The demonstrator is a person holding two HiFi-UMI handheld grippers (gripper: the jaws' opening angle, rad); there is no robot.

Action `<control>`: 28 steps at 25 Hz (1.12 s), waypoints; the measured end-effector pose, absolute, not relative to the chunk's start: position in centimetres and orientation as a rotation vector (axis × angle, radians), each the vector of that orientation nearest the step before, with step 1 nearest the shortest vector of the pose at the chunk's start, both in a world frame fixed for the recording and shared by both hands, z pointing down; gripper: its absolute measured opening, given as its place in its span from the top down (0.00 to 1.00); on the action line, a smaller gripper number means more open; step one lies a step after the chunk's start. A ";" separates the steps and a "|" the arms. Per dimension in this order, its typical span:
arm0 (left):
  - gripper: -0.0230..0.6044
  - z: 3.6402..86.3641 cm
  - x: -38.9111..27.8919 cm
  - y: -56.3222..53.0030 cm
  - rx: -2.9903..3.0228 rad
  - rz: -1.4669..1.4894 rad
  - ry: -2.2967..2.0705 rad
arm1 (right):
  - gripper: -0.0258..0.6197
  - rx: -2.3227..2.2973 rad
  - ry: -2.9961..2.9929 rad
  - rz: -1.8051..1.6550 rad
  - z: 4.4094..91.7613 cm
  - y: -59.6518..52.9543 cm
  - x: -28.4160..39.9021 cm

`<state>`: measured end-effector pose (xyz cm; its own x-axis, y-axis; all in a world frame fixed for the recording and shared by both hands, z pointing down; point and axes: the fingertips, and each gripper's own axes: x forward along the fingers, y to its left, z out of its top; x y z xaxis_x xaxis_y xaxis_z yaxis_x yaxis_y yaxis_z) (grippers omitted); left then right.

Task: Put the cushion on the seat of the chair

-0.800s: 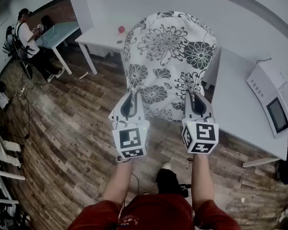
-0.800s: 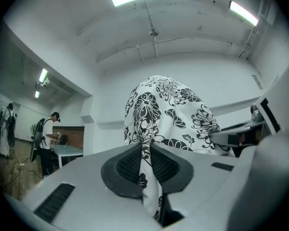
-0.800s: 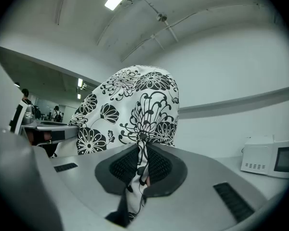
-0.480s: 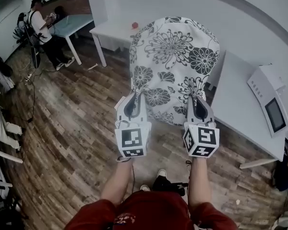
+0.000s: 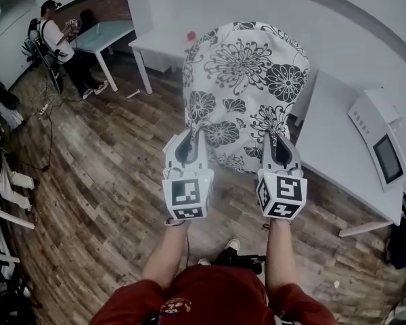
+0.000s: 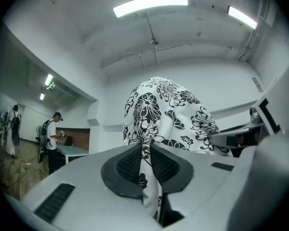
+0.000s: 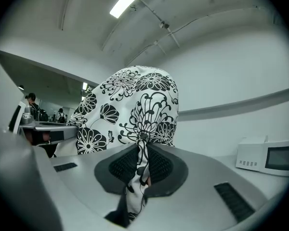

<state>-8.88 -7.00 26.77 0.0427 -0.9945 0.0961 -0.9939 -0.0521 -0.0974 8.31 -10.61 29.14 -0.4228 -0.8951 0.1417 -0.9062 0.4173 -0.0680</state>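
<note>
Jaws, left gripper (image 6: 145,163): narrow, pinched on a fold of the cushion (image 5: 245,80).
Jaws, right gripper (image 7: 142,165): likewise clamped on its fabric edge.
Cushion: held up in the air by both, above the wooden floor (image 5: 108,175), near a white tabletop (image 5: 331,147).
Done: pickup, judging by the two-sided hold.
Left: reaching the chair, seen in no view; laying flat on the seat; letting go.

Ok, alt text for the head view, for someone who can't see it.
The left gripper and the right gripper each pinch the near edge of a black-and-white floral cushion held above a wood floor. A white table stands at right.
</note>
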 end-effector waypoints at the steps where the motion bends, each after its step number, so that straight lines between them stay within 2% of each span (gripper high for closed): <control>1: 0.89 27.1 -8.9 -7.4 -2.264 -0.212 2.161 | 0.89 1.644 -2.574 0.197 29.4 -11.0 8.3; 28: 0.89 27.6 -8.6 -8.6 -2.237 -0.148 2.132 | 0.89 1.683 -2.606 0.119 29.5 -11.8 8.0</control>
